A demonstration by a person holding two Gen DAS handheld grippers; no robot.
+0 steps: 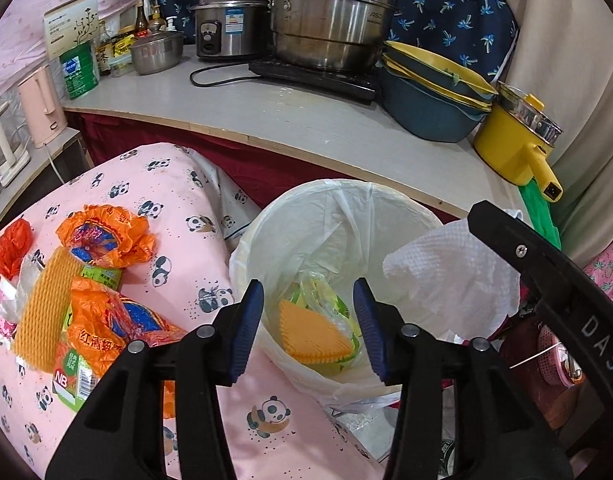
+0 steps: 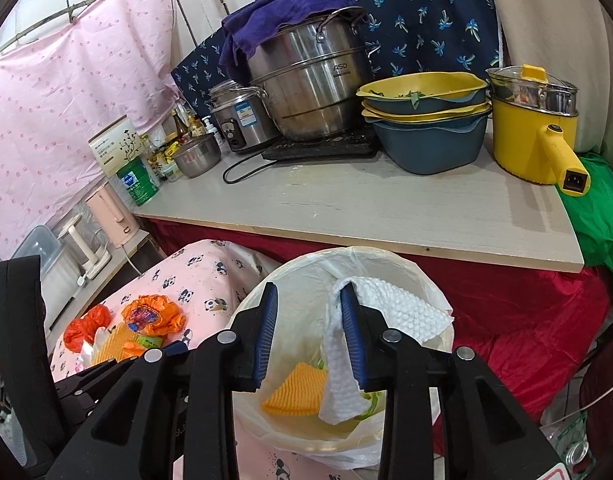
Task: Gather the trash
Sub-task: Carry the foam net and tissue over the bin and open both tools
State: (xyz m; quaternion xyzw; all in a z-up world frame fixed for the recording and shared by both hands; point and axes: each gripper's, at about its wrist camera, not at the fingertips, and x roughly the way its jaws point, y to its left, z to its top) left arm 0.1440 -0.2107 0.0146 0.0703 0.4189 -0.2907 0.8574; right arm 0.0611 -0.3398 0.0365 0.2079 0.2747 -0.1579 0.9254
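Both claws hang part-open over the bin (image 2: 434, 280). The left claw (image 1: 308, 330) is empty; the paper towel (image 2: 402, 304) is draped on the right claw (image 2: 306, 336), might snag instead of dropping in.

A pale wooden counter (image 2: 386, 216) backed by pink (image 2: 66, 92) and perhaps navy curtains (image 2: 426, 12).
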